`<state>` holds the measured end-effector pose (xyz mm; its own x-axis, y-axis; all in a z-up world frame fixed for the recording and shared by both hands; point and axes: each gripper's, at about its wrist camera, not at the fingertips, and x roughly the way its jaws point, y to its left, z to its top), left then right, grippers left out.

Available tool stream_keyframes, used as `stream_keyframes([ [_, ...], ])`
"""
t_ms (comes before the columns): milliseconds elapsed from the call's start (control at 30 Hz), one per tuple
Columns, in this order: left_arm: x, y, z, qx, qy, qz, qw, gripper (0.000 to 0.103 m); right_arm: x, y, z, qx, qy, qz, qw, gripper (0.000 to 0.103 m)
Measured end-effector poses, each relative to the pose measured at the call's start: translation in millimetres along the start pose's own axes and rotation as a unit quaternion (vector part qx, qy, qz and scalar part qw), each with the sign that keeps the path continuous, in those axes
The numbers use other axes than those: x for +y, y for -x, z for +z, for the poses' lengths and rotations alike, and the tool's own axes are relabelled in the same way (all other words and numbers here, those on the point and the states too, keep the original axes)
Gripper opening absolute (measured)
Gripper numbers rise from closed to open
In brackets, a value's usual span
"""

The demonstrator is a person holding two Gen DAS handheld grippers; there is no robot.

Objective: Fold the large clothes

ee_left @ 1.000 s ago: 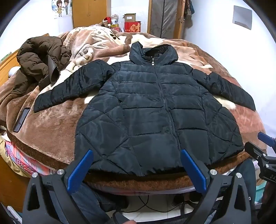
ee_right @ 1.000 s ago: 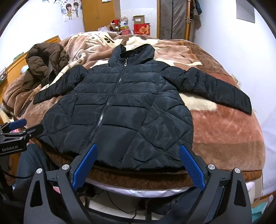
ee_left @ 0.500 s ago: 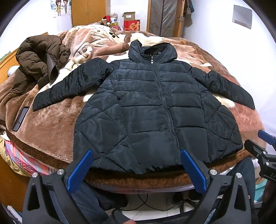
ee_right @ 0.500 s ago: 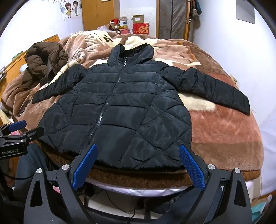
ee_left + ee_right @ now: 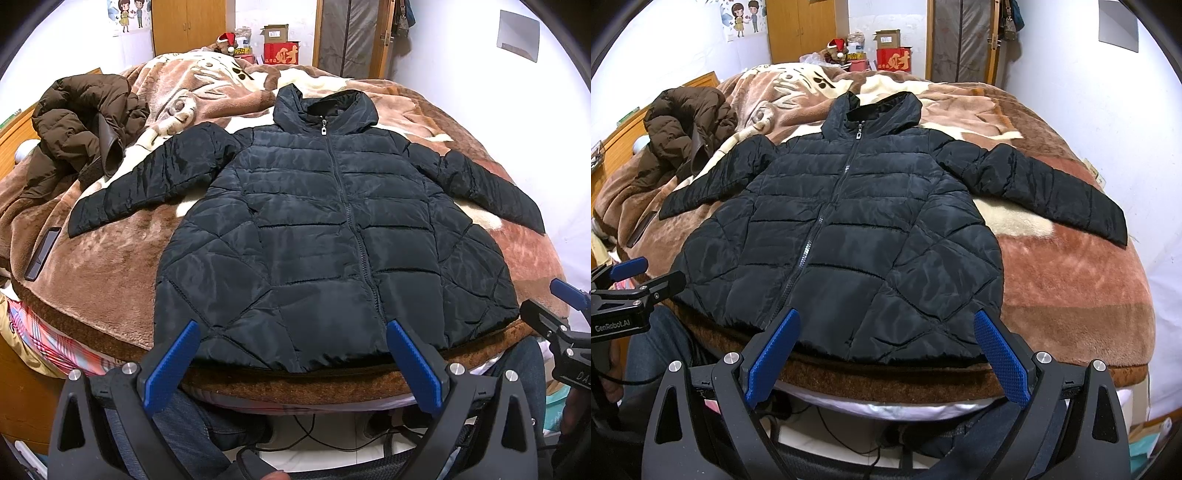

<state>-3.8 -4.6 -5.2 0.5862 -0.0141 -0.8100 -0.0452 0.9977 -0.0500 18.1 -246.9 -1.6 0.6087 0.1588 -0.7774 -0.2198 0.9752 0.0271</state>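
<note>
A black quilted hooded jacket (image 5: 314, 236) (image 5: 849, 240) lies flat and zipped on the brown blanket, both sleeves spread outward, hem at the bed's near edge. My left gripper (image 5: 291, 332) hovers open just before the hem, nothing between its blue fingers. My right gripper (image 5: 886, 325) is open too, level with the hem's right half, and holds nothing. Each gripper shows at the edge of the other's view: the right one (image 5: 561, 310) beyond the hem's right corner, the left one (image 5: 639, 277) by the hem's left corner.
A brown puffer coat (image 5: 77, 125) (image 5: 687, 129) is heaped at the bed's far left. A dark phone (image 5: 42, 254) lies on the blanket (image 5: 110, 266) left of the sleeve. A person's jeans-clad legs (image 5: 184, 424) and cables are below the bed edge. White wall to the right.
Both views have shifted slightly, so the jacket sits a little lower and nearer in frame. The jacket itself has not moved and both grippers stay open.
</note>
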Motion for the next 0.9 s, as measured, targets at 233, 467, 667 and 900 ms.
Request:
stream_keyframes([
  [233,0.0,0.1,0.4,0.001,0.0,-0.001,1.0,0.102,1.9,-1.4,-0.5,0.001,0.001,0.0,1.0,0.095],
  [467,-0.4,0.0,0.3,0.001,0.0,0.0,1.0,0.102,1.2,-0.4,-0.4,0.002,0.001,-0.001,1.0,0.096],
  [667,-1.5,-0.1,0.2,0.0,0.0,0.0,1.0,0.102,1.6,-0.6,-0.6,0.002,0.001,-0.001,1.0,0.095],
  [900,-1.0,0.0,0.4,0.001,0.0,-0.001,1.0,0.102,1.6,-0.3,-0.7,0.003,0.001,-0.001,1.0,0.095],
])
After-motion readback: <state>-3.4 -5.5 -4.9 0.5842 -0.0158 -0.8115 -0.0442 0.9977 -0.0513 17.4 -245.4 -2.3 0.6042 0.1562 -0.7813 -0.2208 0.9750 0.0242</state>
